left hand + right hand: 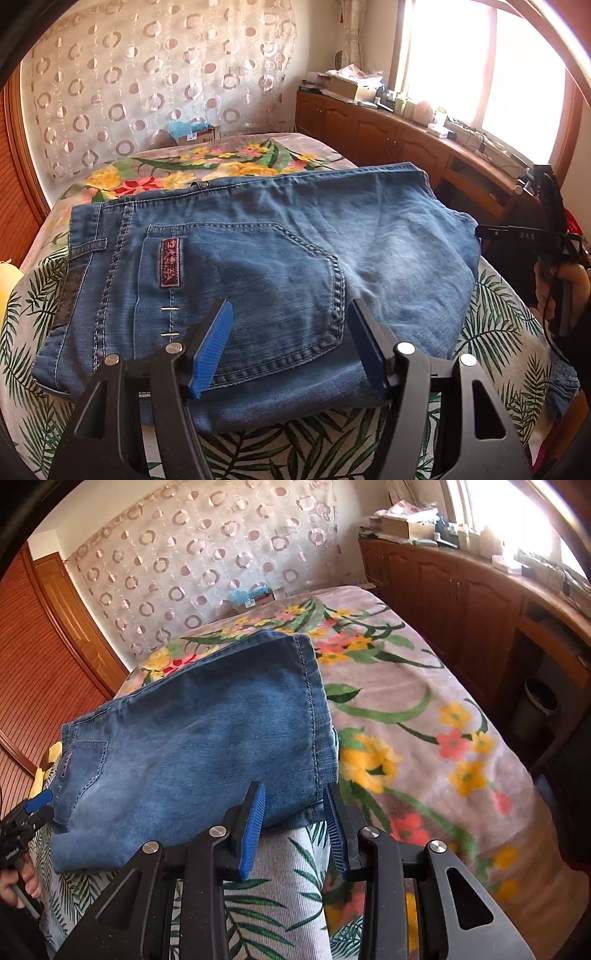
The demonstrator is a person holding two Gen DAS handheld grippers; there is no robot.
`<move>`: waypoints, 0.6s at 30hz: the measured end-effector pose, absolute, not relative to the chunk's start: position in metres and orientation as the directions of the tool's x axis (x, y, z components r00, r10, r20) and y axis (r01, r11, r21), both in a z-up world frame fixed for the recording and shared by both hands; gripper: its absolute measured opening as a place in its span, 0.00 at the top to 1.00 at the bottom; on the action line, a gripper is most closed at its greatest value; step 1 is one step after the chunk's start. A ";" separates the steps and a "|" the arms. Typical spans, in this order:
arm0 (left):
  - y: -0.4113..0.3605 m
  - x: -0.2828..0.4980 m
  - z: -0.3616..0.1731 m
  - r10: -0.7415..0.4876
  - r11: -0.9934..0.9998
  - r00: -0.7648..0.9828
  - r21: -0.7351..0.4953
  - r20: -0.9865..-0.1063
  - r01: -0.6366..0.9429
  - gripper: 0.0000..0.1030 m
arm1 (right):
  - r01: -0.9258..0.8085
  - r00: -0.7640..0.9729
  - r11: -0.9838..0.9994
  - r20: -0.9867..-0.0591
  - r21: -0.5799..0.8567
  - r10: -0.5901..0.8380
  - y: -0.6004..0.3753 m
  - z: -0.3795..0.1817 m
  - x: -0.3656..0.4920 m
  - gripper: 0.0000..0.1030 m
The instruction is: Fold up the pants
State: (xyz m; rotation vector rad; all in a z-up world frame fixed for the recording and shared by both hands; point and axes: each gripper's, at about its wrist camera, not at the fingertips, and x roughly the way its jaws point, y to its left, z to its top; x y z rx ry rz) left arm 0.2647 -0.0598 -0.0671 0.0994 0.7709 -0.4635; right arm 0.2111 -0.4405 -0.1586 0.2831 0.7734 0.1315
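Where stitched seams cross, faded denim pants point(258, 258) lie folded flat

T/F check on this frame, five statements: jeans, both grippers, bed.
1. The jeans lie folded on the bed. True.
2. The left gripper is clamped on the jeans. False: its jaws stand open over the back pocket, gripping nothing.
3. The right gripper is at the jeans' hemmed edge, jaws apart. True.
4. The bed cover is plain white. False: it is floral, with a palm-leaf cloth nearer the camera.
5. The back pocket faces up. True.
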 end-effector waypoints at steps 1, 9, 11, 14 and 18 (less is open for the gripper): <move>-0.060 0.264 -0.066 -0.369 0.894 0.621 -0.080 -0.692 0.441 0.36 | -0.011 0.706 0.953 -0.672 0.302 0.221 -0.441 -0.159 0.213 0.67; -0.056 0.259 -0.062 -0.370 0.892 0.628 -0.075 -0.685 0.445 0.36 | 0.010 0.698 0.962 -0.691 0.272 0.188 -0.433 -0.154 0.219 0.93; -0.051 0.257 -0.060 -0.371 0.894 0.634 -0.075 -0.679 0.442 0.36 | -0.002 0.712 0.967 -0.679 0.255 0.180 -0.428 -0.145 0.219 0.94; -0.040 0.254 -0.056 -0.367 0.899 0.645 -0.076 -0.670 0.432 0.36 | -0.035 0.750 0.973 -0.638 0.227 0.176 -0.415 -0.122 0.215 0.95; -0.019 0.251 -0.048 -0.356 0.909 0.667 -0.079 -0.654 0.408 0.36 | -0.109 0.780 0.975 -0.592 0.194 0.205 -0.383 -0.087 0.215 0.95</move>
